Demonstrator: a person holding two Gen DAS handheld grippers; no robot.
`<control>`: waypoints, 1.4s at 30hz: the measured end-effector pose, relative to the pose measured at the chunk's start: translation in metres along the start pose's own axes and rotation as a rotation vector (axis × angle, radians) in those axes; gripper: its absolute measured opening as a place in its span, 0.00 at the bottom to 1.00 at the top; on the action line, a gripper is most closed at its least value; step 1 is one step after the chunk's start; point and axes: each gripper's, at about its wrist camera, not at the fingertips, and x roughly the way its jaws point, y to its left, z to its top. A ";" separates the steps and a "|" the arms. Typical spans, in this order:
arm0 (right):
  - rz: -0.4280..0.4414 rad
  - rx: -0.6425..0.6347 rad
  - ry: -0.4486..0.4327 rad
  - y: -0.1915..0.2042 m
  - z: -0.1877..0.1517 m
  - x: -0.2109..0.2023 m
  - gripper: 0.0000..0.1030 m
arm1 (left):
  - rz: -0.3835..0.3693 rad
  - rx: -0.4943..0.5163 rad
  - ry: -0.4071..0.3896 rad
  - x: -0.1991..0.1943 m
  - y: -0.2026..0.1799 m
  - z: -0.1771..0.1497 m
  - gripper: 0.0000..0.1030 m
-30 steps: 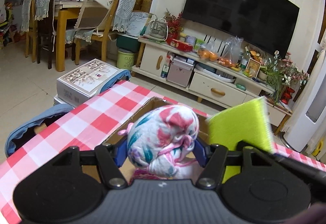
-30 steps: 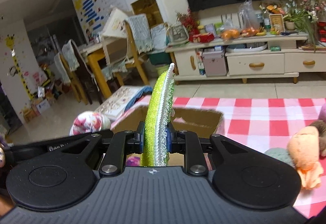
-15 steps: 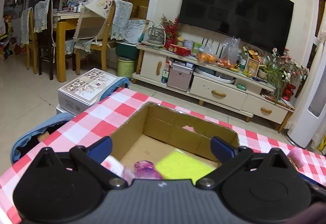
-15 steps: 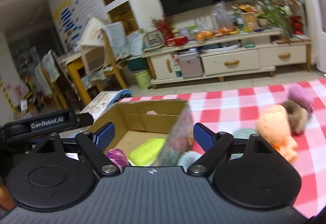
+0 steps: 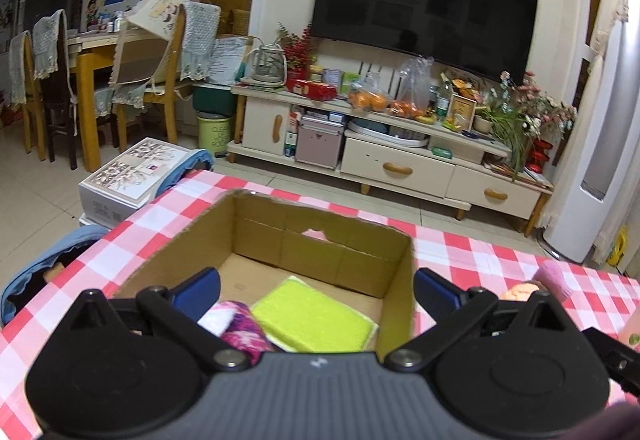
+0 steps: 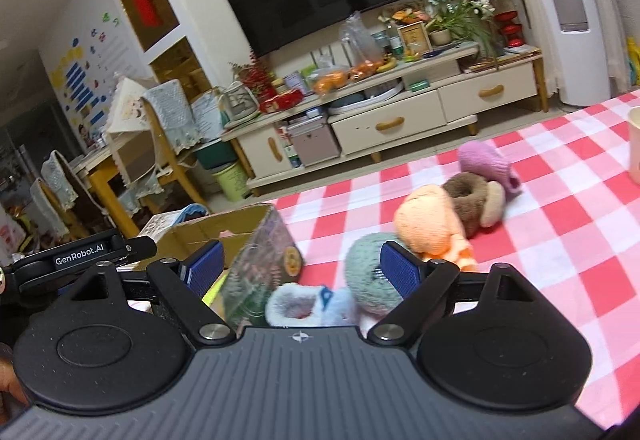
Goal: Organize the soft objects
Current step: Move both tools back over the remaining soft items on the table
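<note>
An open cardboard box point(image 5: 400, 292) stands on the red-checked tablecloth. Inside it lie a lime-green sponge cloth point(image 5: 312, 316) and a floral pink-and-white bundle point(image 5: 236, 324). My left gripper point(image 5: 316, 286) is open and empty above the box's near side. My right gripper point(image 6: 304, 268) is open and empty, to the right of the box point(image 6: 256, 236). Before it lie a light-blue fuzzy slipper point(image 6: 308, 304), a teal knitted piece point(image 6: 368, 272), an orange knitted piece point(image 6: 428, 224), a brown fuzzy piece point(image 6: 468, 200) and a purple knitted piece point(image 6: 484, 160).
A white cup point(image 6: 634, 144) stands at the table's right edge. A blue-edged chair point(image 5: 40, 272) and a white carton point(image 5: 128, 176) stand left of the table. A TV cabinet point(image 5: 400, 156) lies beyond.
Both grippers opened. The floral bundle and the green sponge cloth dropped into the box. My right gripper then swung right toward the knitted pieces on the cloth.
</note>
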 end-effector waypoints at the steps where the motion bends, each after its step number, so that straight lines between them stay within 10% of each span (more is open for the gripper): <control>1: -0.006 -0.002 -0.005 -0.002 -0.001 -0.002 1.00 | -0.003 0.006 0.001 0.000 -0.003 -0.001 0.99; 27: -0.131 0.053 -0.051 -0.032 -0.013 -0.027 1.00 | -0.073 0.151 0.026 -0.001 -0.064 -0.022 0.99; 42: 0.039 -0.048 0.170 -0.038 -0.065 0.009 1.00 | -0.092 0.209 0.035 -0.002 -0.084 -0.030 0.99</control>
